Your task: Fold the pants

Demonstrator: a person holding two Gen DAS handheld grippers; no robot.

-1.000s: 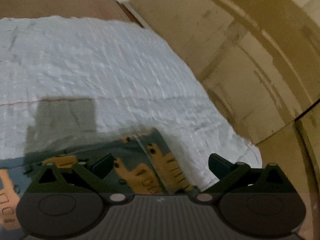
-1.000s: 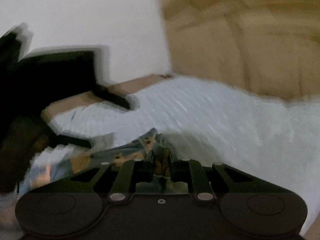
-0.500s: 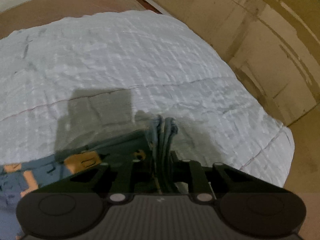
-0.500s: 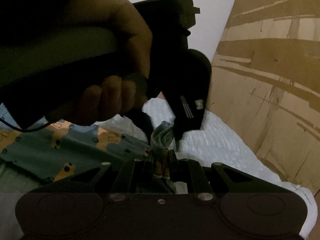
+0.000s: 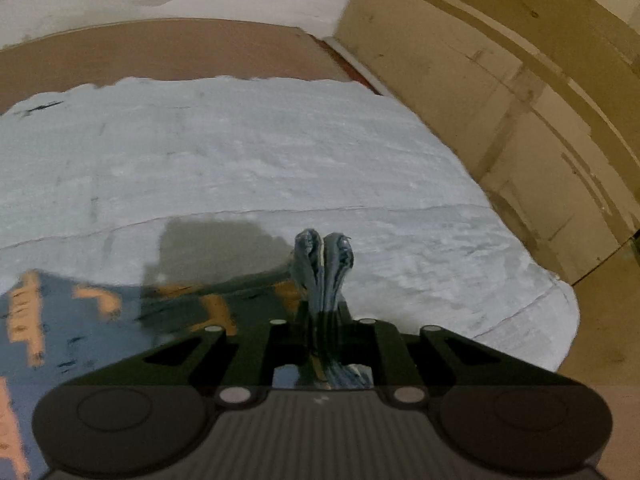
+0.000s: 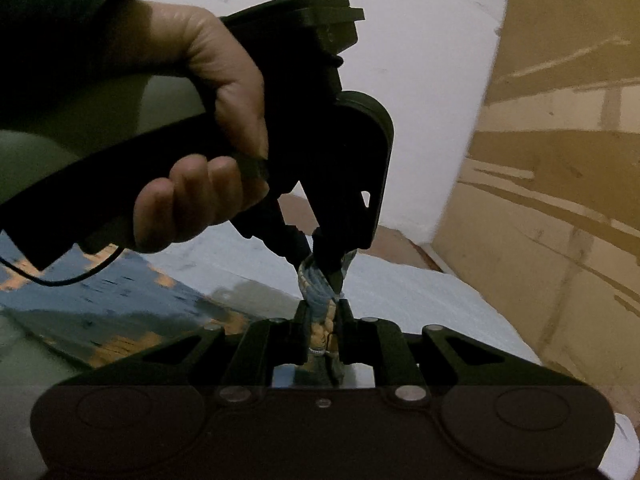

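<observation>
The pants (image 5: 80, 320) are blue with orange print. They hang from both grippers and trail down to the left over the white textured sheet (image 5: 240, 152). My left gripper (image 5: 323, 320) is shut on a bunched grey-blue edge of the pants that sticks up between its fingers. My right gripper (image 6: 323, 320) is shut on the same bunched edge. In the right wrist view the left gripper (image 6: 326, 270) and the hand holding it (image 6: 192, 120) are just ahead, its tips pinching the fabric right above my right fingers. The pants (image 6: 100, 292) spread to the left there.
The white sheet covers a surface with a brown wooden edge (image 5: 160, 48) at the back. Cardboard panels (image 5: 520, 100) stand along the right side, close to the sheet's edge. A white wall (image 6: 420, 80) is behind.
The left gripper was open one second ago and has shut on the pants' edge. Both grippers have since lifted the bunched edge up off the sheet, close together.
</observation>
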